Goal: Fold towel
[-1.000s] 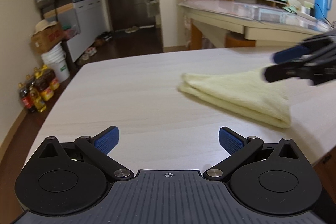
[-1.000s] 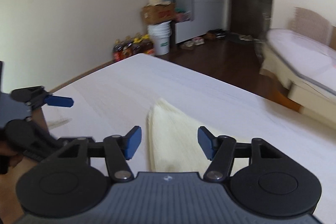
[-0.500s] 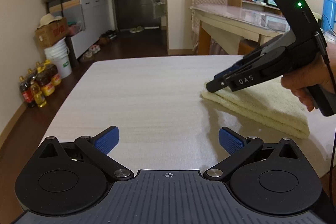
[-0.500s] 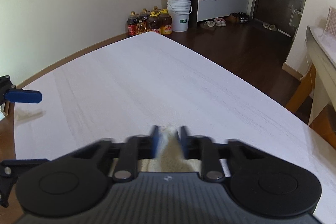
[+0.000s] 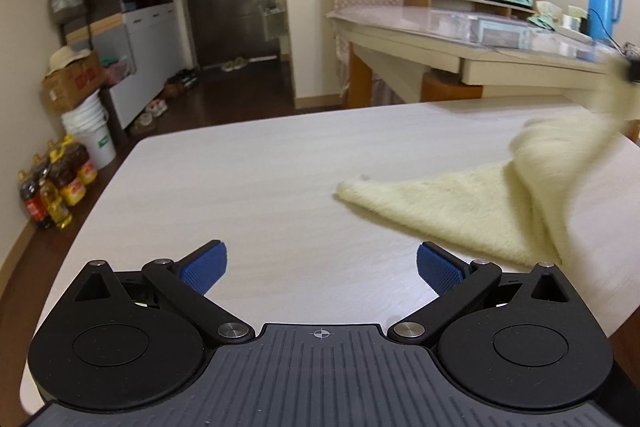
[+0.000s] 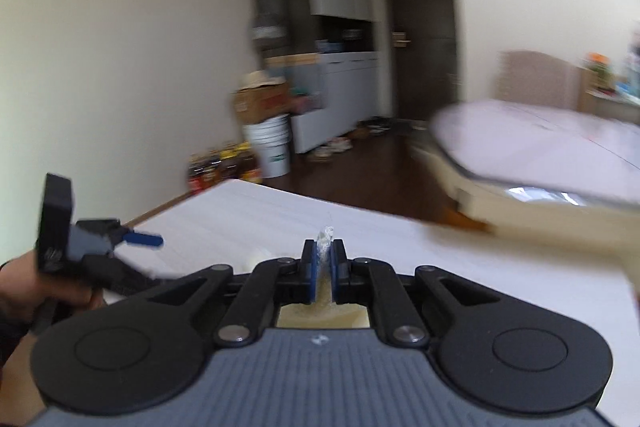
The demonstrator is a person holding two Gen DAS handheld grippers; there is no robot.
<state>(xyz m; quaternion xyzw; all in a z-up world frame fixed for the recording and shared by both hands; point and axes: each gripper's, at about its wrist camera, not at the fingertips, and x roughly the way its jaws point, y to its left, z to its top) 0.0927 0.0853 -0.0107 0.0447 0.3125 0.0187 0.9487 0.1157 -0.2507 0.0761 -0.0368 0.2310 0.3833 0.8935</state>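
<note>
Your right gripper pinches the towel, lifting 1 corner off the table; your left gripper gapes empty near its front edge.

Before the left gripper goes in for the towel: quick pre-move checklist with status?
1. Right gripper shut on the yellow towel: ok, cloth shows between its blue pads.
2. Pinched corner raised off the white table: ok; the rest trails on the top.
3. Left gripper open and holding nothing: ok.
4. Free corner flat on the table, in the left gripper's view: ok.
5. Bare table between the left gripper and that corner: ok.
6. Depth of the right gripper's pinch: cannot tell, blurred.
</note>
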